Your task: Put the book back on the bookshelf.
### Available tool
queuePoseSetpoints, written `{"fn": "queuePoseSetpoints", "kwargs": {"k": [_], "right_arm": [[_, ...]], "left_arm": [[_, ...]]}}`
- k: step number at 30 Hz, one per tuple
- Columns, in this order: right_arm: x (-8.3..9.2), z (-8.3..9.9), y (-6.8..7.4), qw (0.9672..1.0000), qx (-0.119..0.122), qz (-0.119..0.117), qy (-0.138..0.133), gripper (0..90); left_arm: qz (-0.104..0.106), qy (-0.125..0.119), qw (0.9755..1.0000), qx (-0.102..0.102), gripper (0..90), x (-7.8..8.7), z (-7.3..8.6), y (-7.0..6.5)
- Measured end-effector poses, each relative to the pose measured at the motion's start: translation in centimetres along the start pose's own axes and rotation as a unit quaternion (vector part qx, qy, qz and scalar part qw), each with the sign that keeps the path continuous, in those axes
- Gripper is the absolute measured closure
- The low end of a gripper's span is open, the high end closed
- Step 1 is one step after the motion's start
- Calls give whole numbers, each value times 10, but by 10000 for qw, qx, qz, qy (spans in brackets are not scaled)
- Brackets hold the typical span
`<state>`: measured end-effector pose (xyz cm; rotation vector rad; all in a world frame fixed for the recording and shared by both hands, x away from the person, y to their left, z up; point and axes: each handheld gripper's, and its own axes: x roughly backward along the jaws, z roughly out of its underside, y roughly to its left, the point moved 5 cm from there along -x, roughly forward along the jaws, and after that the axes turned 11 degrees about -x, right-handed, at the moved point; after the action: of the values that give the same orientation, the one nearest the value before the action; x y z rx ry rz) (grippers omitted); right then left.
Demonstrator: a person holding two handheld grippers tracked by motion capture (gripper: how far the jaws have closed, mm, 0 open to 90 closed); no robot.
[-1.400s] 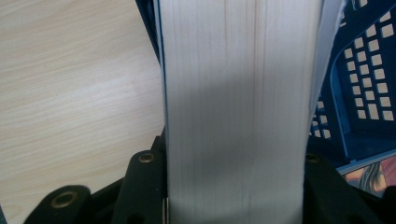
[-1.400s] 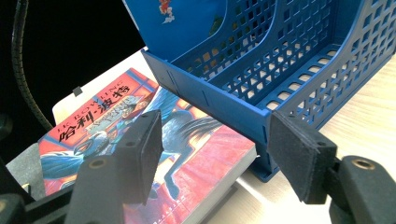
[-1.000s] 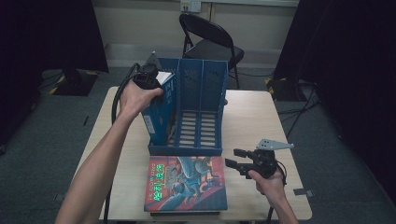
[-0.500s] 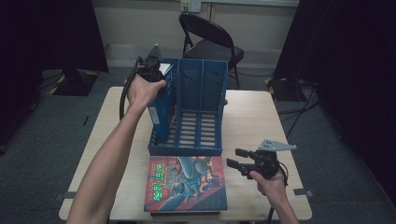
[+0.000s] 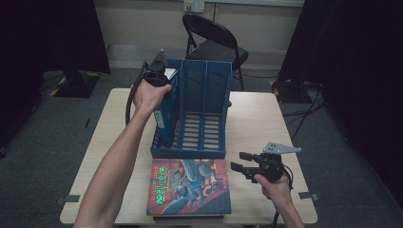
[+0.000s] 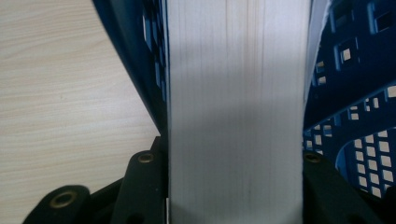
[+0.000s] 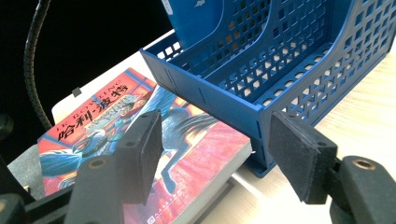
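The left gripper (image 5: 157, 76) was clamped across the thickness of a blue-covered book (image 6: 238, 112), holding it upright in the leftmost slot of the blue file rack (image 5: 209, 147), which stood in the middle of the wooden table (image 5: 256, 114). From the left gripper view the pale page edges ran straight up between the two black jaws, with a jaw tight against each cover, so the grip looked square and full.

To my eye the book was thick and fairly heavy, stiff enough as a closed block, but with smooth covers that could slip if the squeeze slackened. Holding it across the covers near the top edge seemed the right place, since that kept the pages shut and let the weight hang straight down into the slot.

The right gripper (image 5: 247, 167) rested at the near right of the table with its jaws apart and nothing between them. Just left of it, in front of the rack, lay a second book with a red and blue illustrated cover (image 5: 190, 187), flat on its back.

The high view gave the whole layout, yet there the hand hid how the jaws met the book. The left gripper view settled that. The right gripper view showed the padded fingers (image 7: 301, 156) standing wide, and the illustrated cover's printed title.
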<state>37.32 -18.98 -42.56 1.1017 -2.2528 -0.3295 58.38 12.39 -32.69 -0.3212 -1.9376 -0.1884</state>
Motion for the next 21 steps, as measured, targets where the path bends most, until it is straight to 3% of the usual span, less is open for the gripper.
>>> {"fn": "queuePoseSetpoints", "kwargs": {"k": [5, 8, 11, 12, 17, 21], "right_arm": [[1, 0, 2, 10000, 18, -11, -3, 349], [0, 1, 1, 10000, 27, -1, 15, 349], [-1, 2, 2, 10000, 17, 0, 42, 348], [-2, 2, 2, 10000, 19, -7, 41, 348], [-3, 2, 4, 10000, 41, -18, 67, 347], [-5, 2, 5, 10000, 42, -19, 87, 347]], "left_arm": [[138, -79, 9999, -15, 597, 1, 2, 2], [230, -167, 9996, -71, 542, 4, 3, 0], [262, -274, 9989, -272, 498, 10, 6, -1], [274, -318, 9988, -250, 489, 11, 7, -1], [340, -571, 9973, -300, 471, 19, 15, 2], [401, -777, 9951, -469, 464, 23, 23, 6]]}}
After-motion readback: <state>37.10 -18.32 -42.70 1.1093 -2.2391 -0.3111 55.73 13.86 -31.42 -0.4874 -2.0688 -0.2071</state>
